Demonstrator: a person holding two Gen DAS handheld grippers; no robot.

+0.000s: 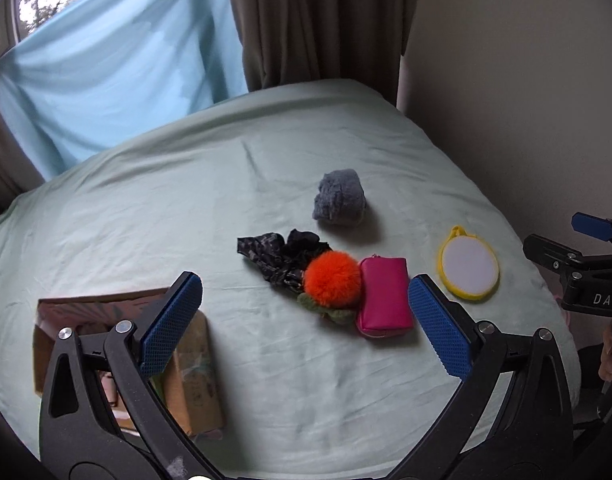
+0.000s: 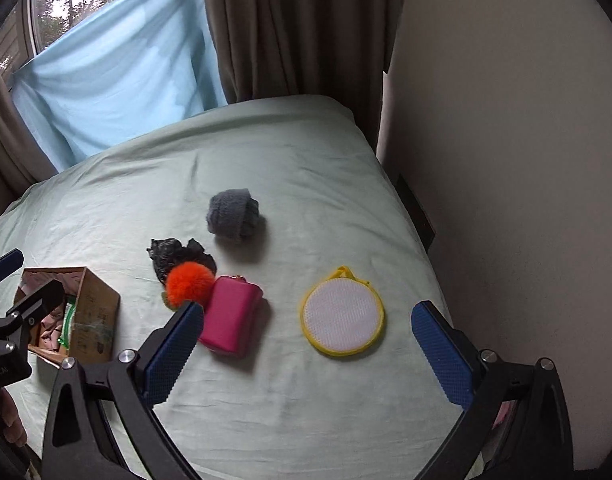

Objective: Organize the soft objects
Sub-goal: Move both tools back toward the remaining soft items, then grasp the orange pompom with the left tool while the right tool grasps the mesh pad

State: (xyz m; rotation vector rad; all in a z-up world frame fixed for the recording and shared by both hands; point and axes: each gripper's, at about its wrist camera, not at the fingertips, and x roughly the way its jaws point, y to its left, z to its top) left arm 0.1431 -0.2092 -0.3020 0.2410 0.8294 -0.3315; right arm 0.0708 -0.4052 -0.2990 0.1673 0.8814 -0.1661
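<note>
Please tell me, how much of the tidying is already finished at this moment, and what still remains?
Done: the open cardboard box already holds some soft items. In hand: nothing; the left gripper and right gripper are both open and empty above the pale green bed sheet. Left: the grey fuzzy bundle, black patterned cloth, orange pom-pom, pink zip pouch and round yellow-rimmed pad.
</note>
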